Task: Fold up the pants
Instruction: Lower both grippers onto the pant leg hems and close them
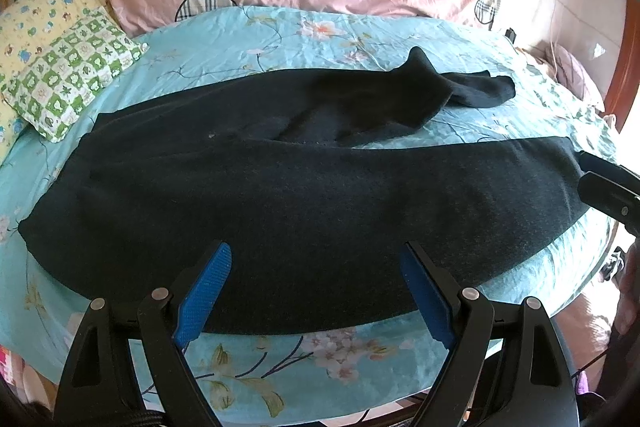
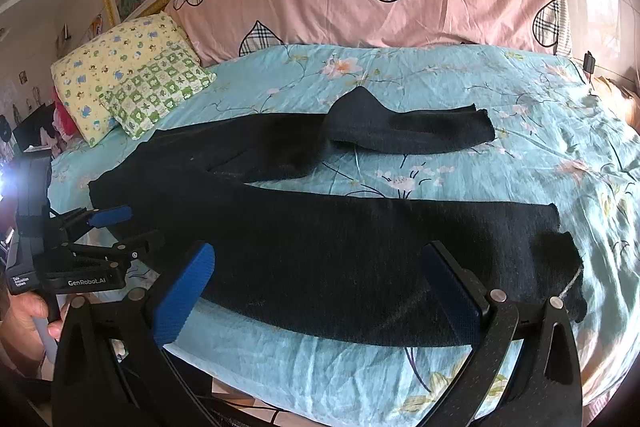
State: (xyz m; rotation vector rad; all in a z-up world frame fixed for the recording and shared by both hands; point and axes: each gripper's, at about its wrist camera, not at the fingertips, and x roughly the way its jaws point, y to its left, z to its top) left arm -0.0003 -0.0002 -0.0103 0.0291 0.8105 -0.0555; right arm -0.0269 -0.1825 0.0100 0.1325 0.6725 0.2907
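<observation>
- Black pants [image 1: 304, 195] sprawl across the frame's centre on the floral bed sheet [image 1: 280, 31], legs apart.
- Left gripper [image 1: 316, 291] and right gripper [image 2: 320, 291] hover spread wide, empty, at the lower edge.
- Best: pinch waistband and hem together, fold evenly.

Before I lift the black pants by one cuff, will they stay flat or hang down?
The pants will probably hang limp: the far leg already lies humped and creased. The knit looks thick, so likely grippy, not slippery, on the bedsheet.
</observation>
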